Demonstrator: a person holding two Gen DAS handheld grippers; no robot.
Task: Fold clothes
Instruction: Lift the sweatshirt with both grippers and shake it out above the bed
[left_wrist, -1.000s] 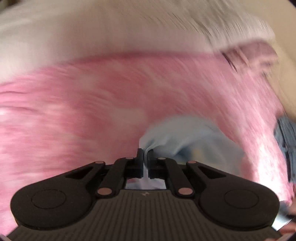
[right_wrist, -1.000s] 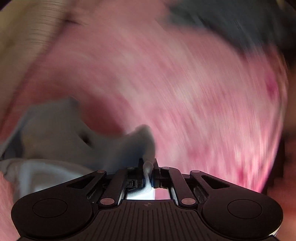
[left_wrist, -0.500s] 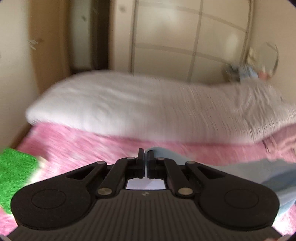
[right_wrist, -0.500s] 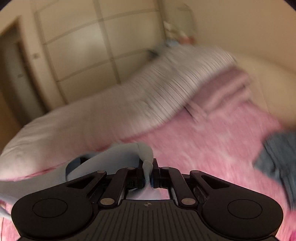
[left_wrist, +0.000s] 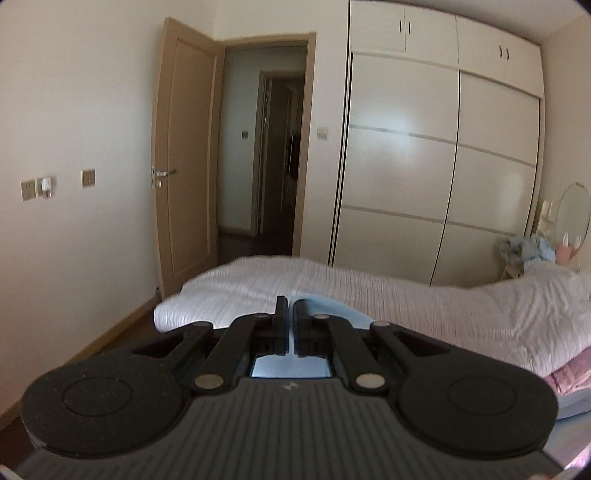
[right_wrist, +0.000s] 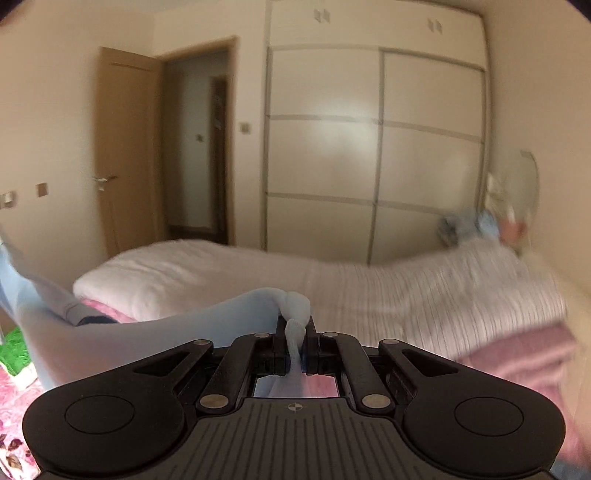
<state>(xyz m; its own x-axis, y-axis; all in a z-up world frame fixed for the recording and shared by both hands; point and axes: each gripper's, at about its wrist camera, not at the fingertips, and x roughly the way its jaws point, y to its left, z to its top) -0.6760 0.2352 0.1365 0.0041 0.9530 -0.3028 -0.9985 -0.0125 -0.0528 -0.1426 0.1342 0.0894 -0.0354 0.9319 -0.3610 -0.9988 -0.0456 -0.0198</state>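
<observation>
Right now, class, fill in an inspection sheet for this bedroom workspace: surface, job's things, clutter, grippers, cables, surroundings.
Surface: bed with pink floral sheet, white quilt bunched along its far side.
Job's things: light blue garment lifted off the bed, stretched between both grippers.
Clutter: green item at the bed's left edge; bundle of cloth by the round mirror.
Grippers: left gripper shut on the garment's edge; right gripper shut on a bunched fold.
Cables: nothing seen.
Surroundings: open door, dark hallway, white wardrobe, wall switches.
</observation>
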